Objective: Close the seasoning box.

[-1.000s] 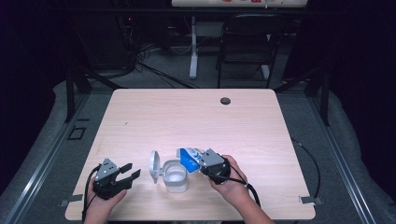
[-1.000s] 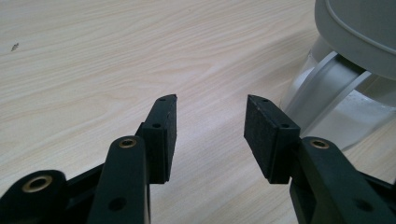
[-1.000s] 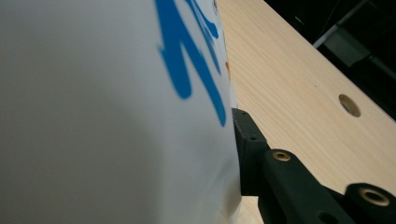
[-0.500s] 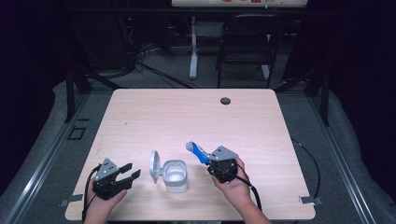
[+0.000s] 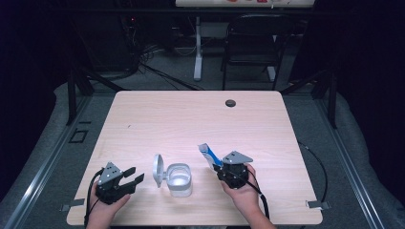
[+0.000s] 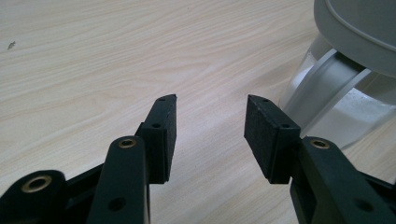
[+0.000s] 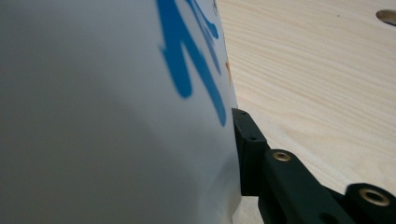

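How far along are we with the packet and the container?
Done: the white container stands with its lid flipped open. In hand: the right gripper is clamped on the blue-and-white packet, held beside the container, not over it. The left gripper rests open nearby. Likely left: closing the lid.

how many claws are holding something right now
1. The right claw is shut on the blue-and-white packet, right of the open white container. The left claw is open and empty, left of that container.

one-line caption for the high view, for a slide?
Right claw holds a blue-and-white packet beside the open white container; left claw open.
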Demonstrator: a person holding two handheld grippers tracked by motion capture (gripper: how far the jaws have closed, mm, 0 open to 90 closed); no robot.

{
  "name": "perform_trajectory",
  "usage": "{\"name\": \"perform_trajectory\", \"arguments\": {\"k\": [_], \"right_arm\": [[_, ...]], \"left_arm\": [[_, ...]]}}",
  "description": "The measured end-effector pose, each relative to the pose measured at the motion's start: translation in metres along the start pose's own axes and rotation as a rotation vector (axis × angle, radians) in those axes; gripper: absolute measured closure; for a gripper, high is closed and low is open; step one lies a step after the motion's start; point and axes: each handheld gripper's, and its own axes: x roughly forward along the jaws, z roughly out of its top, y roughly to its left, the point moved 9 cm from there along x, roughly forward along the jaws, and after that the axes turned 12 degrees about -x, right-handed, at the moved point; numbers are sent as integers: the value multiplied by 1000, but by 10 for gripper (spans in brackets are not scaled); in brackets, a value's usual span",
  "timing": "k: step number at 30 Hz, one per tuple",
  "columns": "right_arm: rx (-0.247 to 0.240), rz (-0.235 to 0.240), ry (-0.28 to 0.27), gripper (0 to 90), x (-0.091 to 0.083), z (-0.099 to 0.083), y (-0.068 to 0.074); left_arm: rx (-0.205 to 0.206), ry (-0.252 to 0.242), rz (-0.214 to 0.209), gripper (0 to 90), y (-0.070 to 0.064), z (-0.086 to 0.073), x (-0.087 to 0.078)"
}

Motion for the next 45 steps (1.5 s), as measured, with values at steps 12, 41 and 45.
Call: {"name": "perform_trajectory", "arguments": {"k": [12, 41, 45], "right_arm": [[73, -9, 2, 763, 3, -13, -8], [125, 5, -8, 581, 3, -25, -6], [116, 6, -8, 539, 2, -25, -5]], "left_arm": [[-1, 1, 1, 544, -1, -1, 1], [1, 2, 1, 544, -1, -1, 1], [-2, 0, 2, 543, -1, -1, 1]]}}
